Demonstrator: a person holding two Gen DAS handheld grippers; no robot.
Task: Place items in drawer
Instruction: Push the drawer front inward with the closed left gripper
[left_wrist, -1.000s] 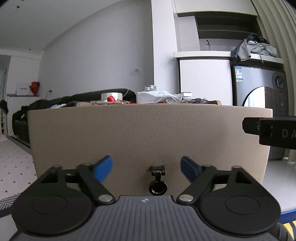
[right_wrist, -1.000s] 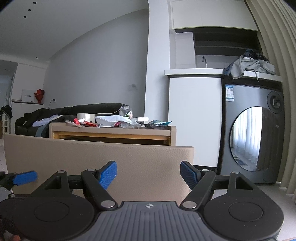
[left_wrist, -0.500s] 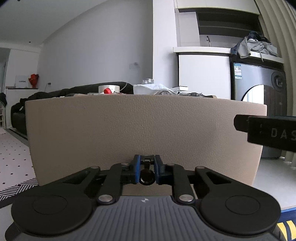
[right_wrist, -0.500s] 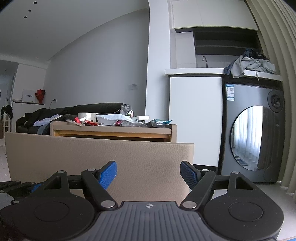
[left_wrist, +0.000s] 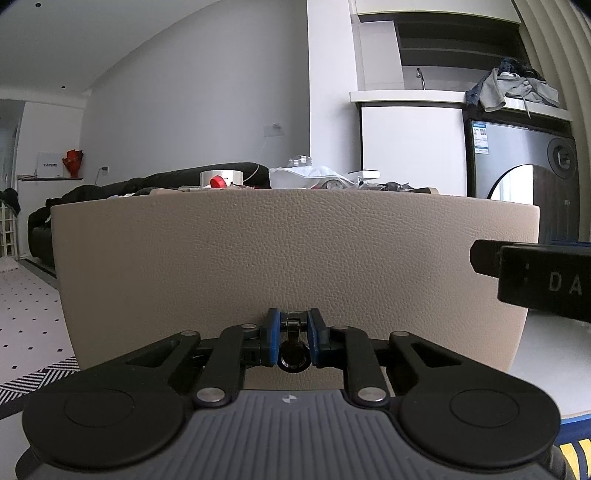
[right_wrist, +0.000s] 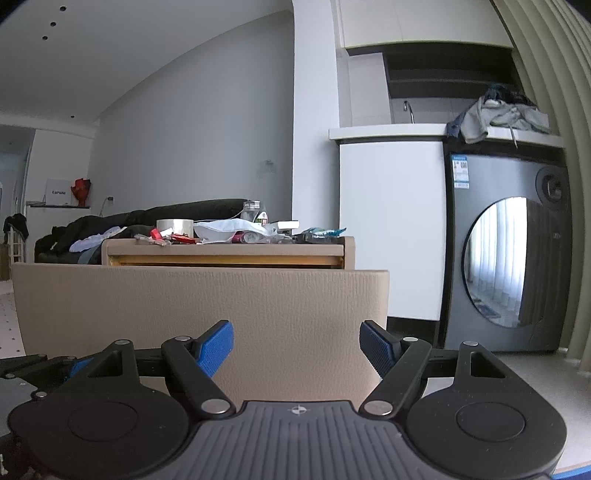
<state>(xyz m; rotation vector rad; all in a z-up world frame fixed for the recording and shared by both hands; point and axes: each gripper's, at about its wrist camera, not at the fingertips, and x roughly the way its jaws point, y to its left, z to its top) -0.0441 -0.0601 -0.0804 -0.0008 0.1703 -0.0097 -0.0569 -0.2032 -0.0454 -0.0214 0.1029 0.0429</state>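
Left gripper (left_wrist: 291, 341) has gone from spread a second ago to pinched on the drawer pull (left_wrist: 292, 356), low centre on the beige drawer front (left_wrist: 295, 258). Drawer already stands out from the bench (right_wrist: 225, 251), where the items (right_wrist: 236, 232) still sit, so loading looks next. Right gripper (right_wrist: 296, 345) idles beside, fingers spread, holding nothing.

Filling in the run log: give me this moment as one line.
left claw: shut on drawer pull | right claw: open, holding nothing | drawer front: pulled out | items: on cabinet top
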